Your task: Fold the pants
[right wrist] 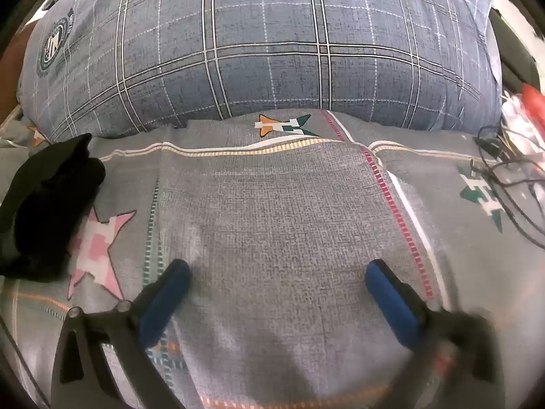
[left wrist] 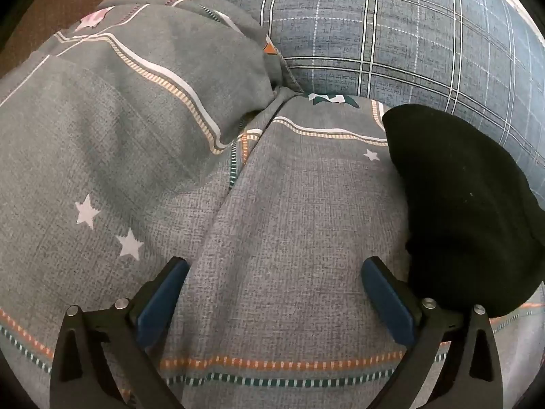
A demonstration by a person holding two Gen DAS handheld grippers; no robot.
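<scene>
The black pants [left wrist: 463, 211] lie in a compact bundle on the grey patterned bedspread [left wrist: 289, 221], at the right of the left wrist view. My left gripper [left wrist: 274, 267] is open and empty, its right finger [left wrist: 385, 296] just left of the bundle. In the right wrist view the pants [right wrist: 47, 211] lie at the far left beside a pink star print. My right gripper [right wrist: 277, 267] is open and empty over the bare bedspread [right wrist: 272, 204], well to the right of the pants.
A large blue plaid pillow [right wrist: 272, 51] lies across the back of the bed; it also shows in the left wrist view [left wrist: 408, 34]. A rumpled fold of bedspread [left wrist: 153, 85] rises at the left. Black cables [right wrist: 511, 177] and red-white items [right wrist: 524, 109] lie at the right edge.
</scene>
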